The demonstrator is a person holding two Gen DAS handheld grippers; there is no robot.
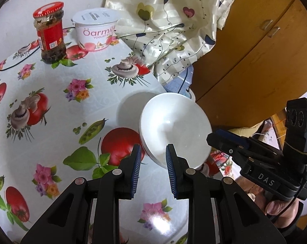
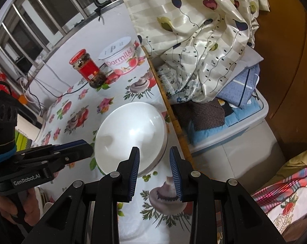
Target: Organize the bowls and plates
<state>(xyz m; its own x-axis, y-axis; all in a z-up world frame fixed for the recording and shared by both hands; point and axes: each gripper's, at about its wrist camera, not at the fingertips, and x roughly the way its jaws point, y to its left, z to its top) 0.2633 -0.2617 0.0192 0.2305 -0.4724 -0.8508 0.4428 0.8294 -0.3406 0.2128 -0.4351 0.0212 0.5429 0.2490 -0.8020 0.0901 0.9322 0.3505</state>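
Observation:
A white bowl (image 1: 173, 130) hangs tilted above the flowered table (image 1: 52, 105) near its right edge, casting a shadow on the cloth. Its rim shows a double edge, like two stacked pieces. My left gripper (image 1: 153, 156) is shut on the bowl's near-left rim, one finger inside and one outside. From the right side, my right gripper (image 1: 211, 139) reaches the opposite rim. In the right wrist view the bowl (image 2: 131, 134) fills the middle, with my right gripper (image 2: 154, 159) shut on its lower rim. There the left gripper (image 2: 88, 149) meets the bowl's left edge.
At the table's back stand a red-lidded jar (image 1: 50, 32) and a yogurt tub (image 1: 95, 30). A patterned curtain (image 1: 173, 30) hangs past the table's right edge, by a wooden cabinet (image 1: 255, 61). Beside the table a plastic box (image 2: 234, 130) holds folded clothes. Cables (image 2: 52, 93) trail at the back left.

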